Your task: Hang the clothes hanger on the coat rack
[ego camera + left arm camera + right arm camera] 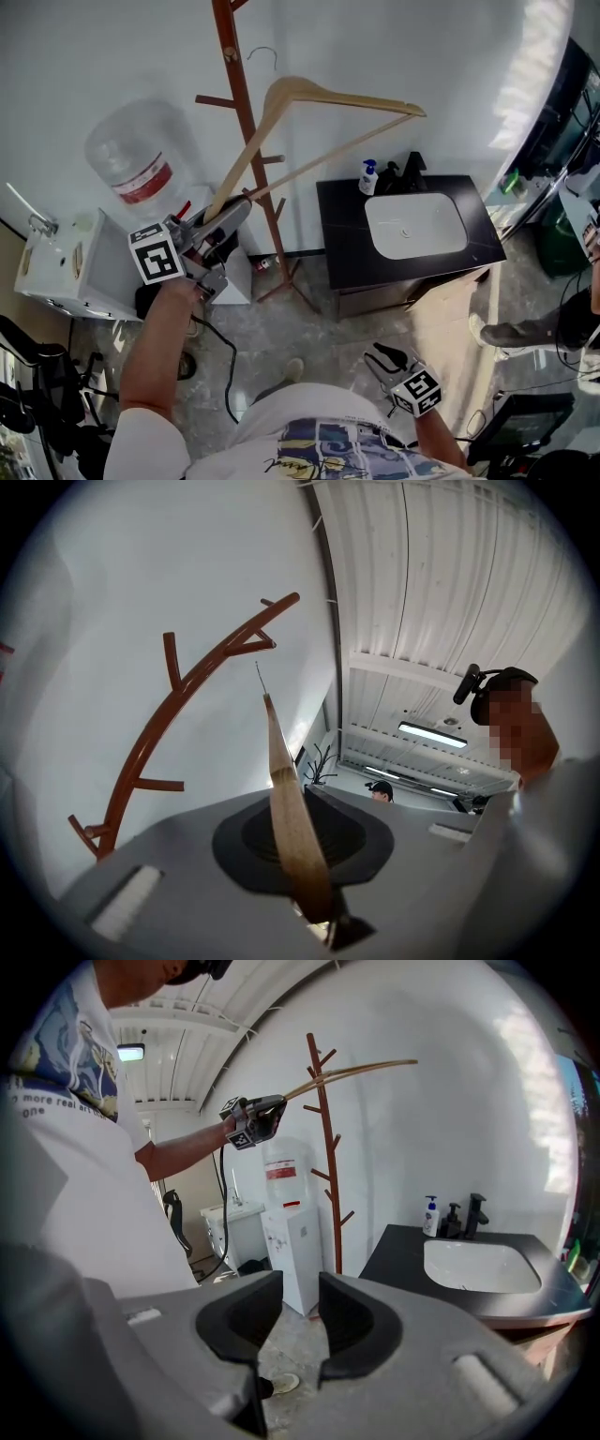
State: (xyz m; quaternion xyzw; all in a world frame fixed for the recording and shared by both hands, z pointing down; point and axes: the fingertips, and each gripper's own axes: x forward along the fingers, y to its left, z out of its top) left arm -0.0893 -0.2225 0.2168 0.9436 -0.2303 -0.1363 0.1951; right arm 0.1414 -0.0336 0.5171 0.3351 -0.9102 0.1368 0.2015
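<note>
A mock-up washroom corner inside a large hall. At centre right of the head view, a black bench [345, 239] carries a white basin [415, 225], a tap [412, 167] and a soap bottle [368, 177]. At upper left, a water cooler [141, 159] and a wooden coat rack [246, 112] stand on a marble-look floor [319, 319]. Overhead runs a ribbed metal ceiling [450, 602] with a strip light [432, 734].

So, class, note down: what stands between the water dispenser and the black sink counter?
The brown coat rack, its pole rising between water dispenser and sink counter, seen in the head view.
</note>
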